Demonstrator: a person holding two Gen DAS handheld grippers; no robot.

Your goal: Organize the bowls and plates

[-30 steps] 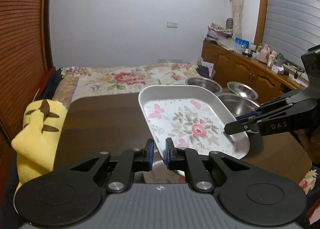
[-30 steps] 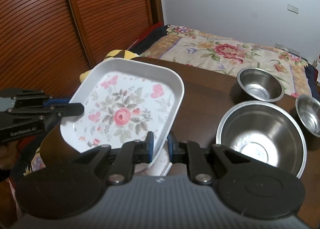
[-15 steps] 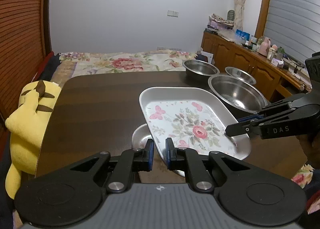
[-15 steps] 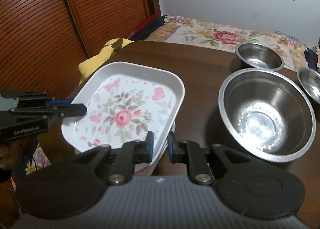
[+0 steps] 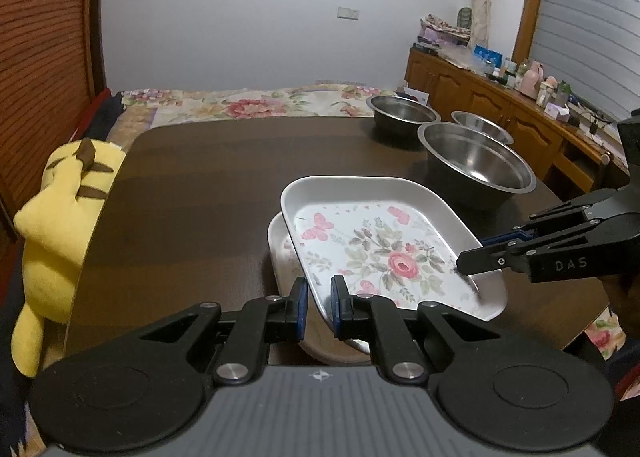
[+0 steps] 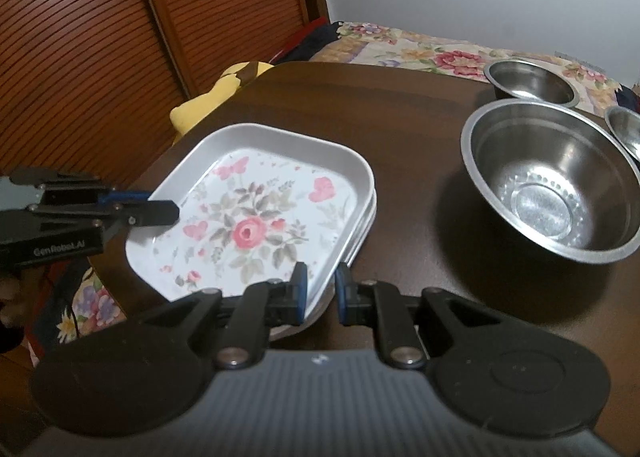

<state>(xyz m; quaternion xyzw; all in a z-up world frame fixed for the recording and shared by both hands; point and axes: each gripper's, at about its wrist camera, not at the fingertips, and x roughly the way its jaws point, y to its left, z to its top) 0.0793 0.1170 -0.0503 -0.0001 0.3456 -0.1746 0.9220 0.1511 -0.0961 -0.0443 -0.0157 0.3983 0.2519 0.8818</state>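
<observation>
Both grippers are clamped on one floral plate (image 5: 376, 245): the left gripper (image 5: 319, 307) pinches its near rim at 6 o'clock, the right gripper (image 6: 320, 293) the adjacent edge. The plate sits low over a second plate (image 5: 280, 253) on the table (image 5: 192, 185), nearly nested but probably not yet released. Three steel bowls (image 6: 556, 185), at 2 o'clock from the plates, stand unstacked, so that work appears left.

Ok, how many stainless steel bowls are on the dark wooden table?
3: a large steel bowl nearest the floral trays, a medium bowl behind it, a small bowl at the right edge, partly cut off.
</observation>
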